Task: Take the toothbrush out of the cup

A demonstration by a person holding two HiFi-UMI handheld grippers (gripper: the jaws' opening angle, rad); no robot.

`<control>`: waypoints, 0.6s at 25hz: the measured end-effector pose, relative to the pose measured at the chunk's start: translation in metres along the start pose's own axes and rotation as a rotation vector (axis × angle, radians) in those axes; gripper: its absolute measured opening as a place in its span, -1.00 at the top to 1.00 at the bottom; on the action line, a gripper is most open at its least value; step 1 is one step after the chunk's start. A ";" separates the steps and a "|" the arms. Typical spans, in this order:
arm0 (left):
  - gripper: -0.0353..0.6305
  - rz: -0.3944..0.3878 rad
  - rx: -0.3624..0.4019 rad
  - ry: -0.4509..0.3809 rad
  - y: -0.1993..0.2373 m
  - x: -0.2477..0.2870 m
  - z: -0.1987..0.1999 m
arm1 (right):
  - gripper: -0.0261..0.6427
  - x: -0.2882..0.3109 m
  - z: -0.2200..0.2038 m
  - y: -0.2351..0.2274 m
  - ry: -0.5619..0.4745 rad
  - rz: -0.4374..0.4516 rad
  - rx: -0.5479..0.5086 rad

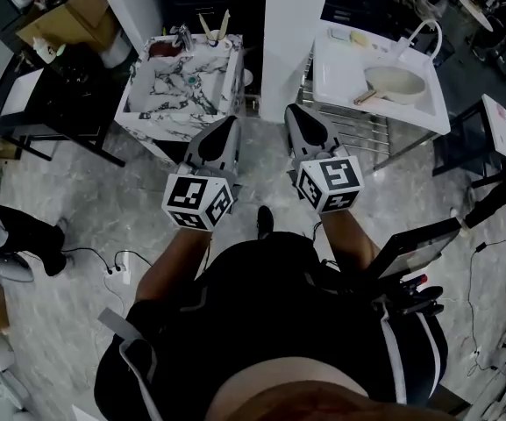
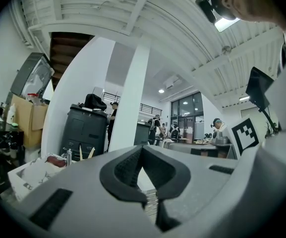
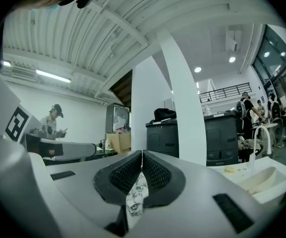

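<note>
A grey marbled floor fills most of the head view, and a white pillar rises at the far middle. The person stands near, in dark clothes, with both arms held forward.

Left of the pillar is a marble sink. Right of it is a white sink on a wire frame, with a pale bowl lying in it.

The left gripper points level towards the near right corner of the marble sink, well short of it. Its jaws are pressed together with nothing between them. The right gripper is just beside it, aimed at the gap by the pillar, and its jaws are likewise together and empty.

A tap stands at the far edge of the marble sink. Just right of the tap is the cup, and the toothbrush stands tilted in it, beside a second pale stick. Both are well apart from the grippers.
</note>
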State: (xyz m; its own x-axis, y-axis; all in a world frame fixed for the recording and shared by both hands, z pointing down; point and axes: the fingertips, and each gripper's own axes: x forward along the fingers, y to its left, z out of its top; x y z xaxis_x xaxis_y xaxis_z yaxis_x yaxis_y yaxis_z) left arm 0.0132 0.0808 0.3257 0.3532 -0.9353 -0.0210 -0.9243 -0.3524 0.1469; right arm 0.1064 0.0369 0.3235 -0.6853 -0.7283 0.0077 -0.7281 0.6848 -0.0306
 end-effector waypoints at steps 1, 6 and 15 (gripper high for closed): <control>0.88 0.005 -0.004 0.001 0.005 0.008 0.000 | 0.85 0.007 -0.001 -0.006 0.002 0.000 0.003; 0.88 0.020 -0.009 0.017 0.026 0.043 0.001 | 0.85 0.038 -0.001 -0.032 0.002 -0.003 0.025; 0.88 0.021 -0.013 0.028 0.048 0.100 0.000 | 0.85 0.082 -0.004 -0.065 0.010 0.016 0.033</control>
State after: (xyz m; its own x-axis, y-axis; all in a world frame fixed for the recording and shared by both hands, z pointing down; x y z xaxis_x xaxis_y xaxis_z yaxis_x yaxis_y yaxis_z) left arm 0.0044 -0.0297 0.3305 0.3379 -0.9411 0.0099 -0.9295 -0.3321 0.1604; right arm 0.0980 -0.0671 0.3300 -0.6973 -0.7166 0.0165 -0.7160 0.6951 -0.0643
